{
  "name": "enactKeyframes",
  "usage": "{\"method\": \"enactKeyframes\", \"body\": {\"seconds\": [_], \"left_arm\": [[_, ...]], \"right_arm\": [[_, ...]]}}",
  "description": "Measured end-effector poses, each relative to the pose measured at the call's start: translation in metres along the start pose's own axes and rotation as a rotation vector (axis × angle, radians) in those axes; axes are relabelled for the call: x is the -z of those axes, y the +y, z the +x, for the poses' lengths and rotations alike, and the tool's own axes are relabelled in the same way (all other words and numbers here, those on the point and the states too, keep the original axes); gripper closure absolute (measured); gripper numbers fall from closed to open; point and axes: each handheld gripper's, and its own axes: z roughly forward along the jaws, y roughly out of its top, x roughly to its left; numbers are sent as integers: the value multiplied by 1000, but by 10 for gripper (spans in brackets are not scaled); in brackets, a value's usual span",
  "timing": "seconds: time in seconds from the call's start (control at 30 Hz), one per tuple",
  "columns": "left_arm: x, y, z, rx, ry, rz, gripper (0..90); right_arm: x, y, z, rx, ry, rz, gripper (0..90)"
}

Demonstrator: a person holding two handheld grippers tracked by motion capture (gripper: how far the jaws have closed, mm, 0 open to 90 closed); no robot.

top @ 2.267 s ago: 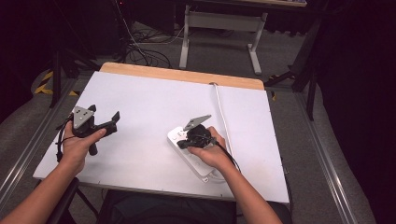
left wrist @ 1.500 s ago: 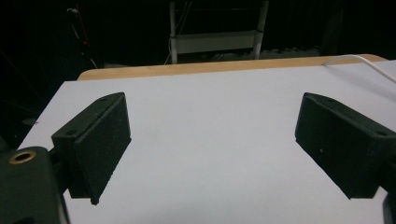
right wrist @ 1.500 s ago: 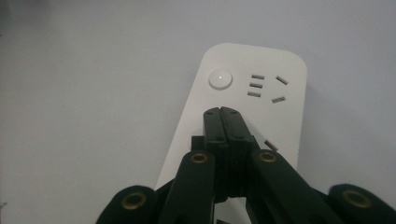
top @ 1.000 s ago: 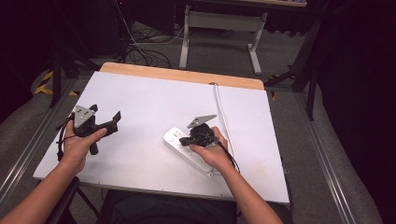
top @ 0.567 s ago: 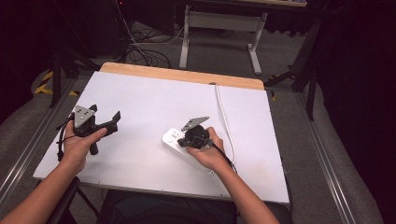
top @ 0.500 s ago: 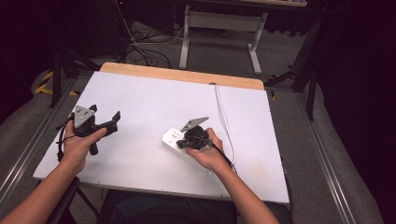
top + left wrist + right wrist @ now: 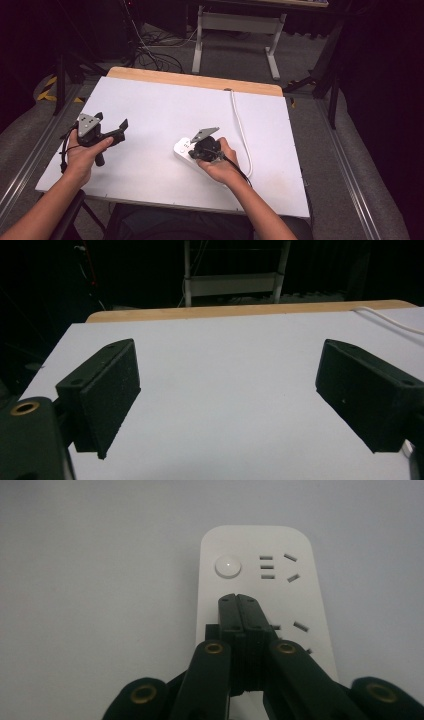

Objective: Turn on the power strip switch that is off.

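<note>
Low in the centre of the right gripper view, we saw the right gripper (image 7: 238,598) with its two black jaws pressed flat together, nothing between them, their tips poised over the face of the white power strip (image 7: 310,600). Whether the tips touched the plastic we could not tell. Just above the tips in that frame sat the strip's round button (image 7: 227,566), with socket slots to its right and more slots lower down beside the jaws.

In the high view, slightly right of centre, we found the same right gripper (image 7: 192,151) in the person's right hand (image 7: 220,162), its grey three-cornered plate on top. The power strip (image 7: 183,149) lay flat on the white table (image 7: 160,105), partly covered by gripper and hand. A white cord (image 7: 241,125) ran from the strip's lower right, curved upward through the frame and reached the table's wooden far edge.

At the left of the high view, the left hand (image 7: 82,152) held the left gripper (image 7: 111,125), well apart from the strip. In the left gripper view, its jaws stood spread wide with only bare table between them, and the cord (image 7: 390,320) crossed the upper right corner of that frame.
</note>
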Motion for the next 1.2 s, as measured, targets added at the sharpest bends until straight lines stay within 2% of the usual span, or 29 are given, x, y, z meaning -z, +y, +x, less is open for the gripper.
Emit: {"method": "enactKeyframes", "body": {"seconds": [0.17,0.57,0.93,0.97,1.07,1.1,1.13,1.2], "left_arm": [[-1,0,0,-1,1,-1,114],[-1,0,-1,-3,-4,0,114],[-2,0,-1,-5,-5,0,114],[-2,0,-1,-5,-6,0,114],[-2,0,-1,-6,-7,1,114],[-1,0,-1,-6,-7,1,114],[-2,0,-1,-5,-6,0,114],[-2,0,-1,-4,-5,0,114]], "right_arm": [[0,0,-2,-10,10,-2,900],[3,-2,-8,-71,37,-12,900],[4,-3,-8,-52,38,-30,900],[5,-2,-7,-38,42,-38,900],[9,-1,-8,-45,52,-87,900],[9,-1,-8,-45,52,-87,900],[13,-1,-9,-51,55,-121,900],[14,-1,-10,-54,59,-132,900]]}}
